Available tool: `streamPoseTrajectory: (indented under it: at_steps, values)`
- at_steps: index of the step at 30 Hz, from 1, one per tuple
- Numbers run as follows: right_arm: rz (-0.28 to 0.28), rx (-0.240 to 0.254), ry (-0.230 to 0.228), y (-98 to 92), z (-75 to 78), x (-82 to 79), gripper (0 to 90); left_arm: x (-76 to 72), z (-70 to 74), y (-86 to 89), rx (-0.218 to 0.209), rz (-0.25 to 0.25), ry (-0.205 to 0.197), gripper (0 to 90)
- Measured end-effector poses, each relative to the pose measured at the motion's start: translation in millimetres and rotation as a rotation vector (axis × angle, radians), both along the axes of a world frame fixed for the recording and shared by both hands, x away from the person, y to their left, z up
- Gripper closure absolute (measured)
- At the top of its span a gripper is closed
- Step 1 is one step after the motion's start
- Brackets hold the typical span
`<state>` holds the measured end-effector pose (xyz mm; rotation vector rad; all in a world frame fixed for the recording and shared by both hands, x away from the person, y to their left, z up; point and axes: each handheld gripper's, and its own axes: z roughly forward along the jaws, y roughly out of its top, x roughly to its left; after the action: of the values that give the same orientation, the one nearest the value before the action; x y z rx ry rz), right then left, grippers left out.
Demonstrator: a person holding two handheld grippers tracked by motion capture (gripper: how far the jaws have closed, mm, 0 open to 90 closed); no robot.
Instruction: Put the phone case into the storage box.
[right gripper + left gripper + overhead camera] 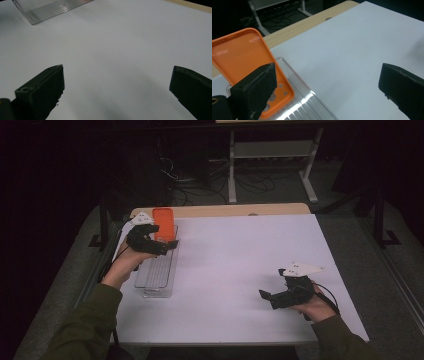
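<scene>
An orange phone case leans up at the far end of a clear ribbed plastic tray on the left of the white table. My left gripper hovers over the tray's far end, right beside the case, open and holding nothing. In the left gripper view the orange case stands in the tray behind the left jaw, and the gripper spans bare table. My right gripper rests low at the right front, open and empty; its own view shows the gripper over white table.
A wooden strip runs along the table's far edge. Beyond it stand a white desk frame and cables on a dark floor. The tray's near corner appears far off in the right gripper view.
</scene>
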<state>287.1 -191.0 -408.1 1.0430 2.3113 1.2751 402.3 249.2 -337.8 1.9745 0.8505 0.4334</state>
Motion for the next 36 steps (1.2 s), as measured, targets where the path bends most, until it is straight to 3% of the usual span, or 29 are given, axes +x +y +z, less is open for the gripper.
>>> streamPoseTrajectory:
  at_steps: [14, 29, 36]
  values:
    - [0.007, 0.008, -0.017, -0.4, 6.8, 5.8, 0.0, -35.7, -20.7, -1.0, -0.053, -0.078, 0.022, 1.3]
    - [-0.003, 0.033, -0.026, -3.8, 14.0, 8.6, 0.0, -71.9, -39.7, -3.1, -0.049, -0.156, 0.012, 1.4]
    - [0.004, 0.039, -0.03, -2.5, 13.8, 6.6, 0.0, -82.6, -48.3, 0.3, -0.059, -0.162, 0.002, 1.4]
